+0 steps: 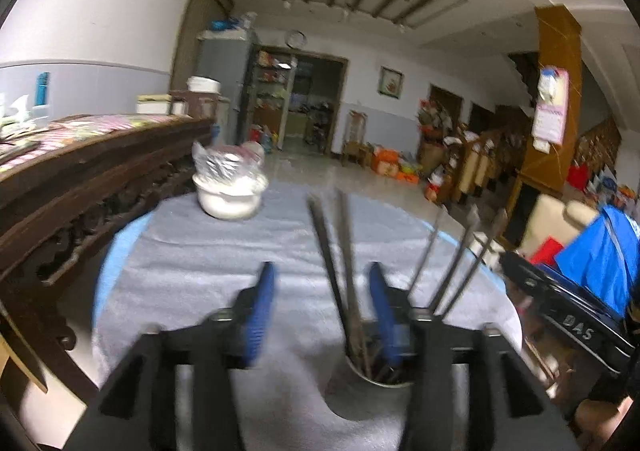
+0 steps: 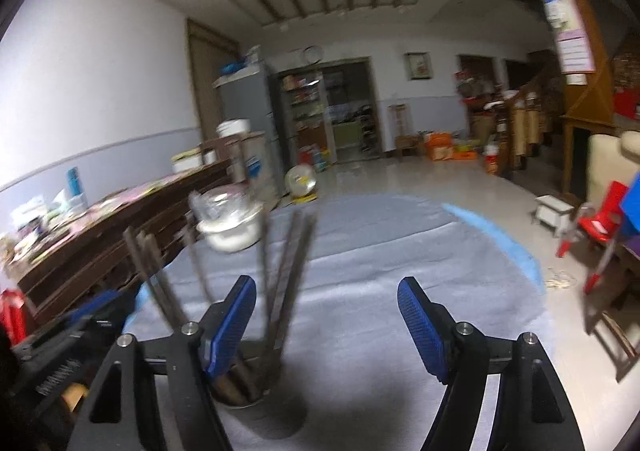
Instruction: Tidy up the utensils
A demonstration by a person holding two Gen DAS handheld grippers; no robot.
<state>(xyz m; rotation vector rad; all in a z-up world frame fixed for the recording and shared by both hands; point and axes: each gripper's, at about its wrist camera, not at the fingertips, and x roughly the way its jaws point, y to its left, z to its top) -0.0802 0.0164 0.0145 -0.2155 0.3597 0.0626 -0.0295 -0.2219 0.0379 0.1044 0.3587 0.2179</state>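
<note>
My left gripper hung over the round table draped in a pale grey towel-like cloth with a light blue rim showing at its edge, its blue-padded black fingers standing apart with nothing pressed between them. My right gripper was spread wider, its ridged blue pads also closed on nothing but air above the cloth. The task's things, a bunch of long dark metal chopsticks, stood upright and fanned out in a small round steel cup on the cloth; in the left wrist view the cup sat low, just behind my left gripper's right-hand finger, and two of the sticks leaned up through the gap between the fingers while others rose beyond it. In the right wrist view the same cup stood just behind the left-hand finger, the sticks blurred and splayed above it. Farther back on the table sat a white bowl topped with crinkled clear plastic wrap, well apart from the cup. A dark carved wooden sideboard ran along the left of the table, its top strewn with papers and boxes.
</note>
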